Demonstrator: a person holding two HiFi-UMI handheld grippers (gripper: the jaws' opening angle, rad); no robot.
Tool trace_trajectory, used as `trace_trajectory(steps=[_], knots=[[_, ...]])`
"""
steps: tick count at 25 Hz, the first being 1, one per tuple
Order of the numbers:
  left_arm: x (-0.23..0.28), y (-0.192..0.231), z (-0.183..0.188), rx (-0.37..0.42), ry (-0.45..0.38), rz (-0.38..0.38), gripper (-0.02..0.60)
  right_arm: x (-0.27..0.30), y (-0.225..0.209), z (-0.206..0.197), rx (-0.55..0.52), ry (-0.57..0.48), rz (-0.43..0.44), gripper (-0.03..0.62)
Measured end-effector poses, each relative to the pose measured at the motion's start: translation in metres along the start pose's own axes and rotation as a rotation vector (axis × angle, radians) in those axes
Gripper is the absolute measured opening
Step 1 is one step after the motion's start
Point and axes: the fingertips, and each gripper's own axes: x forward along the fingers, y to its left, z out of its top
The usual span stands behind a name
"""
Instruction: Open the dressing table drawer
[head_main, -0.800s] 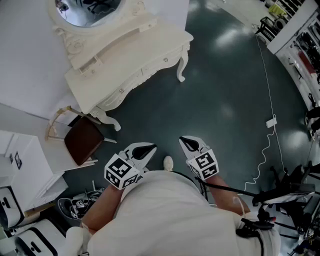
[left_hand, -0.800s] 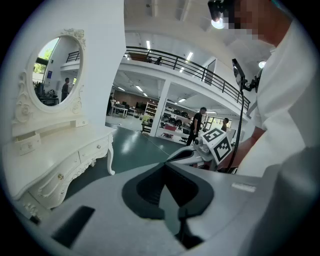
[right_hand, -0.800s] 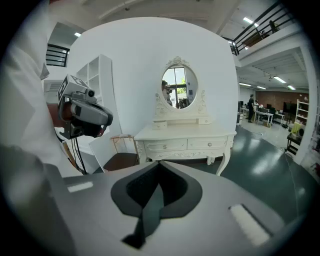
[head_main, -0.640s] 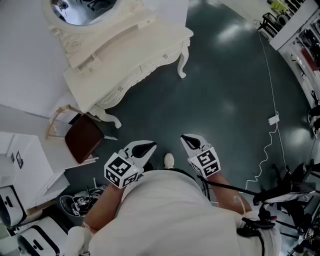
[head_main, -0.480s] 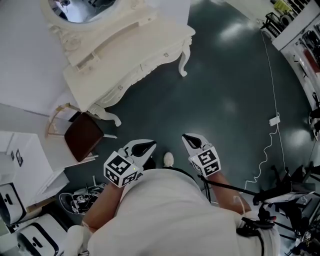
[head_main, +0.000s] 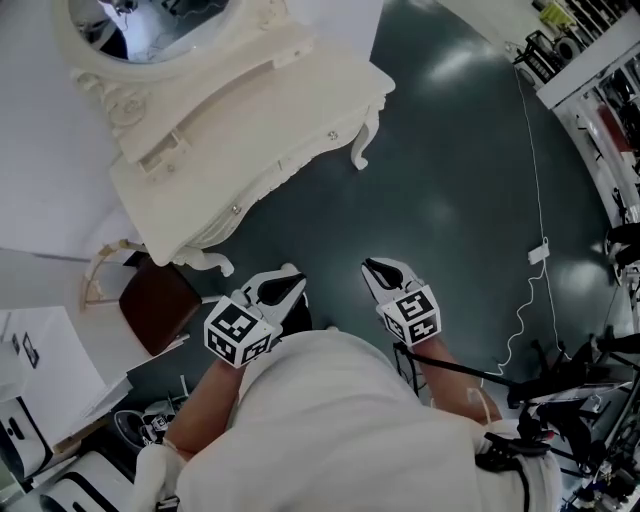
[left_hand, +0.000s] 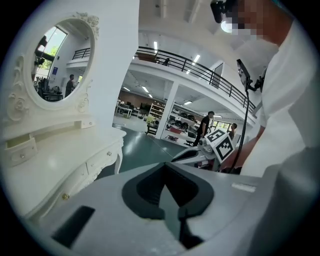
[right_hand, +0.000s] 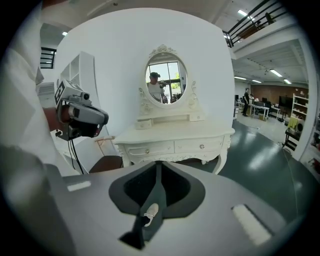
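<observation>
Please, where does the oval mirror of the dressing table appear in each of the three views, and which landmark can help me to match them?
Head view: the oval mirror is in the top left corner, cut off by the picture's edge.
Left gripper view: the oval mirror is at the upper left, seen at an angle.
Right gripper view: the oval mirror is at the top centre, facing the camera.
Shared landmark: the white tabletop below it.

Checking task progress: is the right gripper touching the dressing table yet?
Apart. The head view shows bare floor between the right gripper and the dressing table.
</observation>
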Motion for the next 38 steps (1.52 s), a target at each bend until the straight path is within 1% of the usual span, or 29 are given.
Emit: trace_trajectory(steps=[5, 7, 9, 12, 15, 19, 21, 24, 27, 30, 34, 38], knots=[[0.01, 0.067, 0.057, 0.029, -0.042, -0.03, 0.0, 0.056, -0.042, 0.065, -0.037, -0.002, -0.036, 0.035], [0.011, 0.091, 0.071, 0.038, -0.047, -0.042, 0.0, 0.082, -0.06, 0.087, -0.044, -0.001, -0.053, 0.037], [0.008, 0.119, 0.078, 0.044, -0.037, -0.041, 0.0, 0.107, -0.073, 0.108, -0.035, -0.01, -0.067, 0.041], [0.006, 0.16, 0.086, 0.041, -0.022, -0.022, 0.0, 0.14, -0.091, 0.134, -0.024, -0.027, -0.083, 0.044], [0.007, 0.187, 0.096, 0.017, -0.038, 0.0, 0.0, 0.165, -0.109, 0.152, -0.028, -0.023, -0.077, 0.049], [0.018, 0.217, 0.112, -0.016, -0.05, 0.03, 0.0, 0.203, -0.145, 0.176, -0.041, -0.015, -0.062, 0.049], [0.027, 0.231, 0.121, -0.027, -0.054, 0.054, 0.0, 0.223, -0.167, 0.185, -0.044, -0.011, -0.048, 0.049], [0.042, 0.26, 0.141, -0.052, -0.064, 0.113, 0.0, 0.257, -0.204, 0.205, -0.053, -0.003, -0.026, 0.058], [0.059, 0.285, 0.168, -0.068, -0.073, 0.181, 0.0, 0.293, -0.242, 0.225, -0.081, 0.015, 0.005, 0.063], [0.077, 0.307, 0.195, -0.076, -0.089, 0.234, 0.0, 0.328, -0.277, 0.246, -0.107, 0.027, 0.037, 0.066], [0.097, 0.334, 0.218, -0.117, -0.107, 0.293, 0.0, 0.372, -0.309, 0.269, -0.147, 0.042, 0.08, 0.074], [0.107, 0.353, 0.235, -0.137, -0.126, 0.366, 0.0, 0.412, -0.336, 0.282, -0.167, 0.061, 0.115, 0.083]])
